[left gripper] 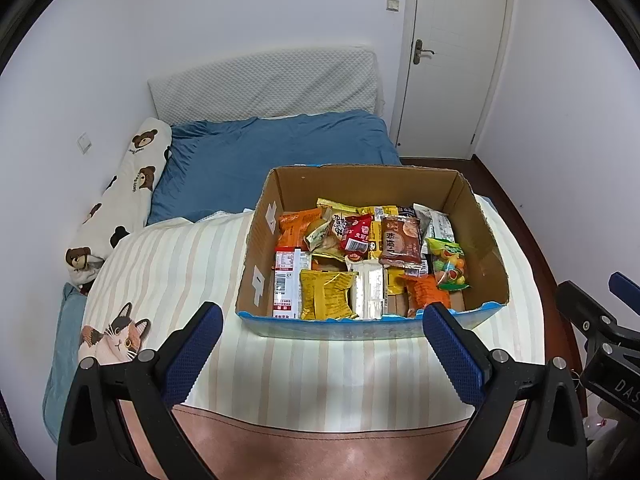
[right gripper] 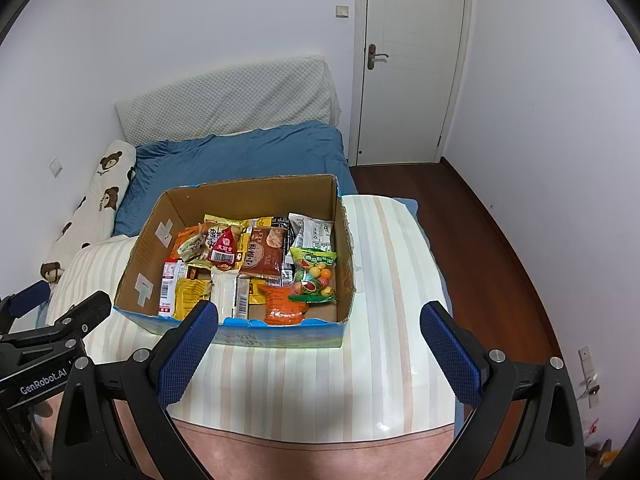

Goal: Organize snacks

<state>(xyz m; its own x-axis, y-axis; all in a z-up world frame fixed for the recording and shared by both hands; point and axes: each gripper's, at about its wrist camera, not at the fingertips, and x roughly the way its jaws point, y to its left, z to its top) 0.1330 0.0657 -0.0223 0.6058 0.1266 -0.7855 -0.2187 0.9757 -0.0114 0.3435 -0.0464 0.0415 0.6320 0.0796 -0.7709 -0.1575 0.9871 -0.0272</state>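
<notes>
An open cardboard box (left gripper: 476, 216) with a blue front stands on a striped cloth and holds several snack packets: a yellow packet (left gripper: 326, 294), a brown packet (left gripper: 400, 246), a red packet (left gripper: 356, 234) and a green bag of coloured candies (left gripper: 450, 266). The box also shows in the right wrist view (right gripper: 148, 236), with the candy bag (right gripper: 314, 276) at its right side. My left gripper (left gripper: 322, 320) is open and empty, just short of the box's front edge. My right gripper (right gripper: 320, 320) is open and empty, its left finger (right gripper: 188, 356) over the box's front wall.
The striped cloth (left gripper: 312, 376) covers the bed's near end, with a cat print (left gripper: 116, 336) at the left. A blue duvet (left gripper: 248, 160), a bear-print pillow (left gripper: 120, 196) and a white headboard pad (left gripper: 264, 84) lie behind. A door (left gripper: 452, 56) and wood floor (right gripper: 480, 240) are at the right.
</notes>
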